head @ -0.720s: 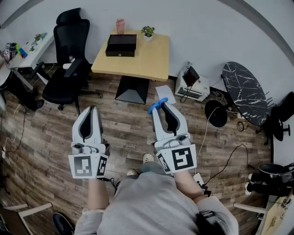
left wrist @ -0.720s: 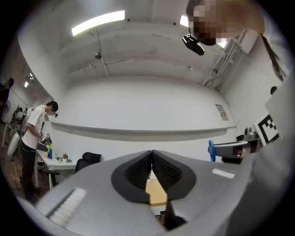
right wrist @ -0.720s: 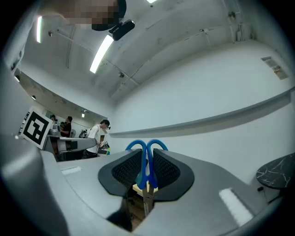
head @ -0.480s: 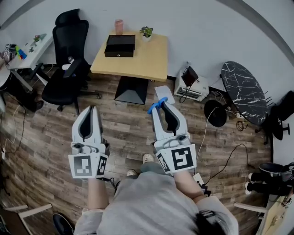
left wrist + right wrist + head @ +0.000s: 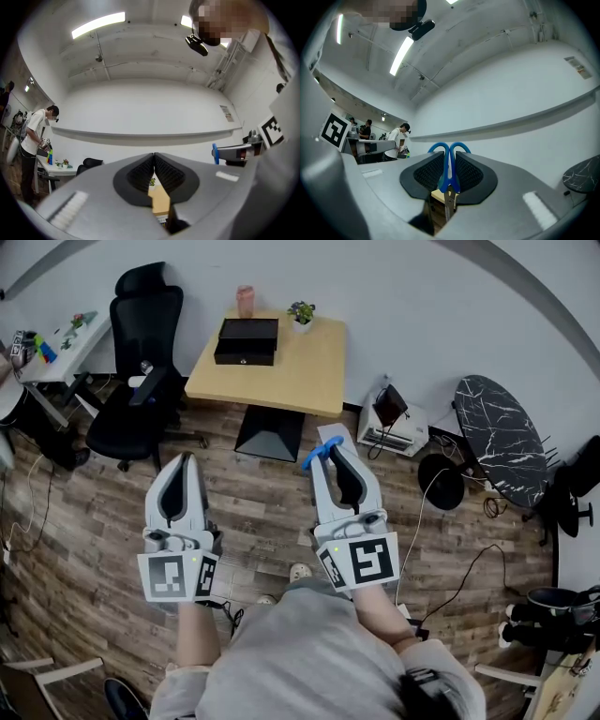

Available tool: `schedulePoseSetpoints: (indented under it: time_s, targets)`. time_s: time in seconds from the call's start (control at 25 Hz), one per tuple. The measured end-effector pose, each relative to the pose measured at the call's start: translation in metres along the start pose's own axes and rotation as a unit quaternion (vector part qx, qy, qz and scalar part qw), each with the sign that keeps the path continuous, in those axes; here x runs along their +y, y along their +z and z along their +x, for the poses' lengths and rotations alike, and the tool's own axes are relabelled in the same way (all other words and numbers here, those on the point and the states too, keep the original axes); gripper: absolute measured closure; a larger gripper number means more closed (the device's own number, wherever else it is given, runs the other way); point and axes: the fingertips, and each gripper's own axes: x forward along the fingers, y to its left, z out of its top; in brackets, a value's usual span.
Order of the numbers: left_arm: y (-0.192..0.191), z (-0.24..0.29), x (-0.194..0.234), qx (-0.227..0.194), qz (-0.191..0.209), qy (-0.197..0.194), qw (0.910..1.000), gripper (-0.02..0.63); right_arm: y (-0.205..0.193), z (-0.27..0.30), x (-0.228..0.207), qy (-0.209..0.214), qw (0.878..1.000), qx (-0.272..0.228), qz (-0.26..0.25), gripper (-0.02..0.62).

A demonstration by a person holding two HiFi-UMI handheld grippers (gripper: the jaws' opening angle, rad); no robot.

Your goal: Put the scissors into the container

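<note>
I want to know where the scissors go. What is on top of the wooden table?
On the wooden table stand a black box, a small potted plant and a pink cup. The box's inside cannot be seen.

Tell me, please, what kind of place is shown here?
Probably an office or lab room: a black office chair, a wooden desk and a round marble table stand on plank flooring.

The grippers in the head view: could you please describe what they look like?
Both the left gripper and right gripper are light grey, tapering to a claw with black ribbed pads. Each carries a white cube with black square markers. The person wears a grey top.
</note>
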Motion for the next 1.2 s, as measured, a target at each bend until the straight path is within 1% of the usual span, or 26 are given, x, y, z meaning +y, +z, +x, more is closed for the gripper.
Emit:
schedulePoseSetpoints:
  time_s: [0.08,0.28,0.48,0.6,0.72,0.88,0.96,1.12,1.2]
  targets:
    - [-0.001,0.016,-0.004,-0.002,-0.003,-0.002,1.0000,0.548,-0.002,0.010,-0.013,0.001,1.000,0.000,0.001,0.520]
    - [0.001,0.030,-0.007,-0.014,0.002,0.003,0.9999,0.548,-0.003,0.023,-0.025,0.008,1.000,-0.007,0.001,0.520]
    - [-0.004,0.056,-0.013,-0.017,0.004,0.017,0.9997,0.546,-0.007,0.042,-0.047,0.025,1.000,-0.013,0.001,0.520]
    - [-0.010,0.071,-0.020,-0.018,0.010,0.032,0.9993,0.548,-0.014,0.052,-0.063,0.042,0.999,-0.013,0.005,0.520]
    - [-0.013,0.073,-0.020,-0.019,0.018,0.045,0.9986,0.548,-0.018,0.060,-0.067,0.054,0.998,-0.014,0.010,0.521]
    - [-0.015,0.075,-0.021,-0.014,0.016,0.040,0.9990,0.548,-0.024,0.061,-0.063,0.062,0.998,-0.013,0.014,0.521]
    - [-0.018,0.081,-0.017,-0.015,0.014,0.041,0.9990,0.548,-0.027,0.068,-0.065,0.061,0.998,-0.012,0.014,0.520]
    - [-0.039,0.126,0.012,0.000,0.003,0.032,0.9995,0.548,-0.043,0.121,-0.074,0.053,0.998,-0.002,0.020,0.520]
    - [-0.042,0.133,0.017,-0.001,0.003,0.029,0.9996,0.548,-0.044,0.129,-0.074,0.050,0.999,-0.005,0.018,0.520]
